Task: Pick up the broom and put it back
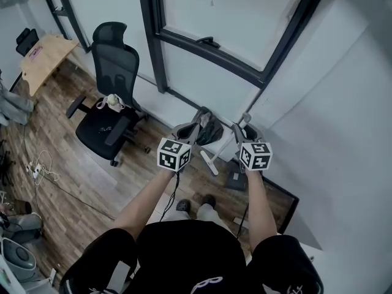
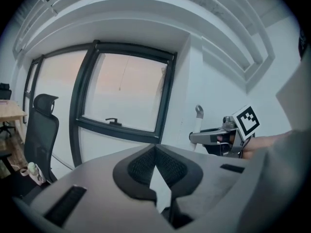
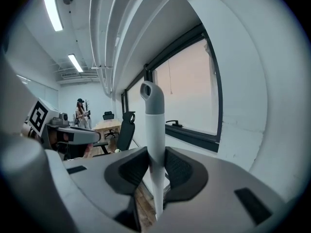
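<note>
Progress, as I judge it, is near the middle: the broom [image 1: 245,120] is already in a grip, and the putting back is not yet done.

Head view: the person stands on a wooden plank floor [image 1: 79,164] near the white wall [image 1: 343,103], with the left tool [image 1: 193,128] and the right tool [image 1: 241,131] held out side by side. The pale top of the broom shows just at the right tool. Between the tools is a dark grey shape [image 1: 212,131] with a short white bar [image 1: 209,161] under it; I cannot tell if these belong to the broom. A black office chair [image 1: 113,72] with a mesh back stands well apart, below the dark-framed window [image 1: 233,17].

Left gripper view: the left tool [image 2: 155,150] has its ribbed black pads together at the tips. I see nothing held there, only pale background below them.

Right gripper view: the right tool [image 3: 156,154] is clamped on the broom's handle [image 3: 154,135]. This is a smooth, round white tube, upright, with a grey collar and a bent, hook-like end. The head of the broom is hidden, and where the broom must go I cannot tell.
</note>
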Available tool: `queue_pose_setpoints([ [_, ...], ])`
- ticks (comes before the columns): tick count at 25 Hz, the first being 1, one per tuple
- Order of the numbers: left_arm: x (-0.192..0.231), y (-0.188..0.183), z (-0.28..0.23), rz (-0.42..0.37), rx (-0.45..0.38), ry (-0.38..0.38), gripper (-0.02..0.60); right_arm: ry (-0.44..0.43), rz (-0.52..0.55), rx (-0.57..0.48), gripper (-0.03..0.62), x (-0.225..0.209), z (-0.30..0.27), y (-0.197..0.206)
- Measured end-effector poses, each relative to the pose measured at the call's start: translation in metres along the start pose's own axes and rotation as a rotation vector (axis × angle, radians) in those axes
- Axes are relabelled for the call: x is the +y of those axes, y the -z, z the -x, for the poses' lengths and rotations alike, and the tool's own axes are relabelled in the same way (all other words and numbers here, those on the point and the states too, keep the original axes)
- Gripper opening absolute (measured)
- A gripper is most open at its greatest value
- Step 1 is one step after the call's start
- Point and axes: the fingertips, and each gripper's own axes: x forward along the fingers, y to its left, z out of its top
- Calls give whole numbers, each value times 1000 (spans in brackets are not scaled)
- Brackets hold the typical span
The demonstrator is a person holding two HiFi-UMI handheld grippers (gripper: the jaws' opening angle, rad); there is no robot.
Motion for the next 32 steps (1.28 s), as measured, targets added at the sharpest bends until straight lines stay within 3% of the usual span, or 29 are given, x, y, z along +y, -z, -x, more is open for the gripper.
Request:
queue_pose_setpoints([
  [7, -3, -58, 14, -63, -61, -12, 18, 6, 17, -63, 115, 5, 18, -44],
  [15, -9, -109, 40, 0, -129, 0, 17, -22, 60, -163, 115, 15, 46, -103],
  [23, -7, -134, 50, -37, -157, -24, 18, -42, 90, -234, 116, 21, 68, -138],
  [32, -5, -141, 47, -39, -163, -29, 18, -31, 89, -244, 117, 16, 76, -145],
])
